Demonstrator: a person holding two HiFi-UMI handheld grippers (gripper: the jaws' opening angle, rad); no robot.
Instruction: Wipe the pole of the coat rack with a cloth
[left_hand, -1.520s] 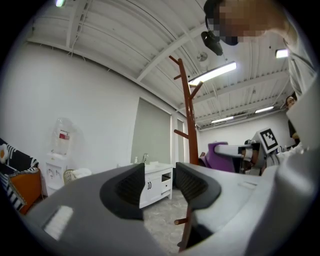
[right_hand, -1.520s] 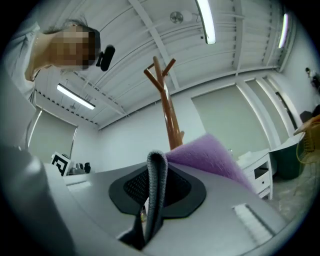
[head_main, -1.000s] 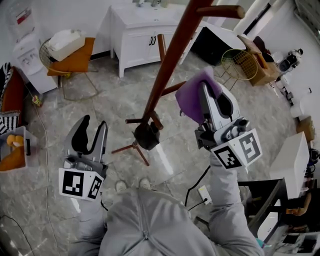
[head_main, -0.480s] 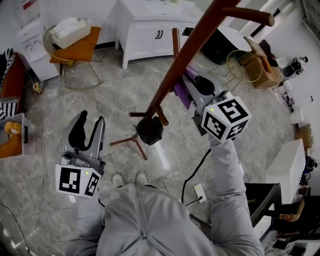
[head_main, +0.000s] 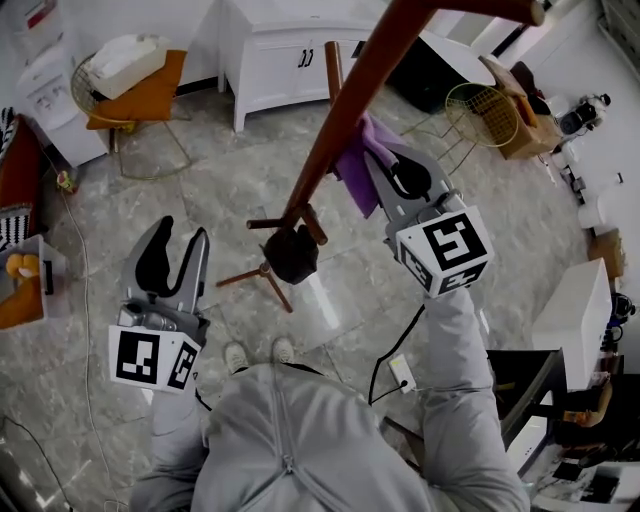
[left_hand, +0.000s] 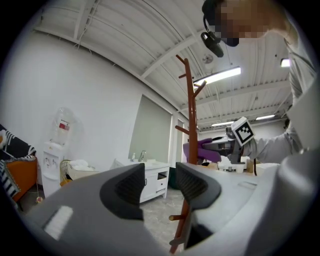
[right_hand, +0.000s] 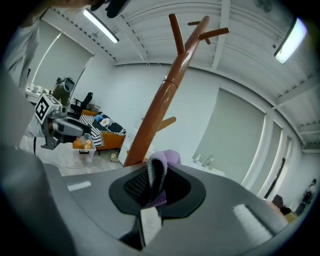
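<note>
Your purple cloth (head_main: 352, 172) is folded and pinched between the jaws of your right gripper (head_main: 380, 165), and it lies against the side of the coat rack's pole (head_main: 338, 128). The pole is round, reddish-brown wood. It stands upright on splayed legs, with short pegs branching off.

Pole (head_main: 348, 110) smooth glossy wood; cloth (head_main: 356, 166) matt ribbed fabric.

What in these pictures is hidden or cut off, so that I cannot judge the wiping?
- Head view: the pole runs past the top edge; its top is unseen.
- Head view: the pole covers the spot where the cloth would meet it; contact unclear.
- Left gripper view: the left tongs hide part of the pole's lower end.
</note>
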